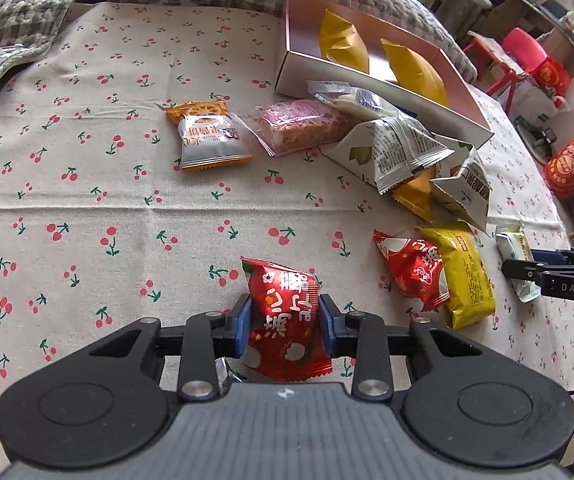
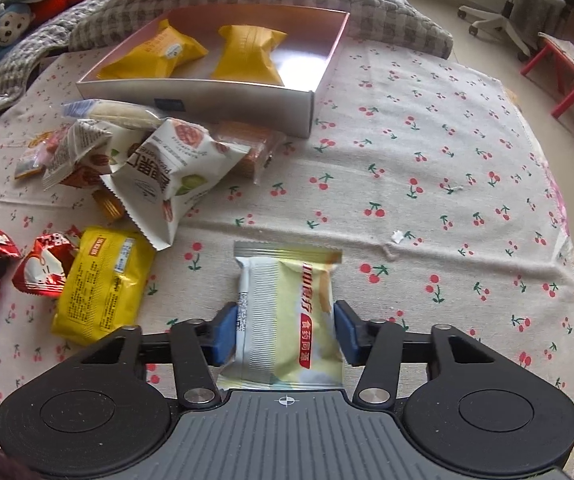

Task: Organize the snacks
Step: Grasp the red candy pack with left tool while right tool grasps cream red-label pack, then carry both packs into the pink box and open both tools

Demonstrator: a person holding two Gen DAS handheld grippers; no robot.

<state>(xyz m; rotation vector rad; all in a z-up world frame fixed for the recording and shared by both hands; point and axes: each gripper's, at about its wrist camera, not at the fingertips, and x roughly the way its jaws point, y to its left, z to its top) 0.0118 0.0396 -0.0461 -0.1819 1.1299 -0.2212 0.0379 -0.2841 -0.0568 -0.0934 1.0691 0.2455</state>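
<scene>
My left gripper [image 1: 285, 322] is shut on a red snack packet [image 1: 287, 320], its blue pads pressed on both sides, low over the cherry-print cloth. My right gripper [image 2: 285, 330] is shut on a pale green and white snack packet [image 2: 287, 316]; it also shows at the right edge of the left wrist view [image 1: 527, 270]. An open pink-white box [image 2: 207, 98] at the back holds two yellow packets [image 2: 155, 56] [image 2: 249, 54]. The box also shows in the left wrist view [image 1: 387, 96].
Loose snacks lie in front of the box: white triangular bags [image 2: 171, 176], a yellow packet [image 2: 103, 284], a second red packet [image 2: 43, 268], a pink bar [image 1: 299, 126], an orange-white packet [image 1: 207, 136]. Quilted cushions line the back. The table's right edge drops to the floor.
</scene>
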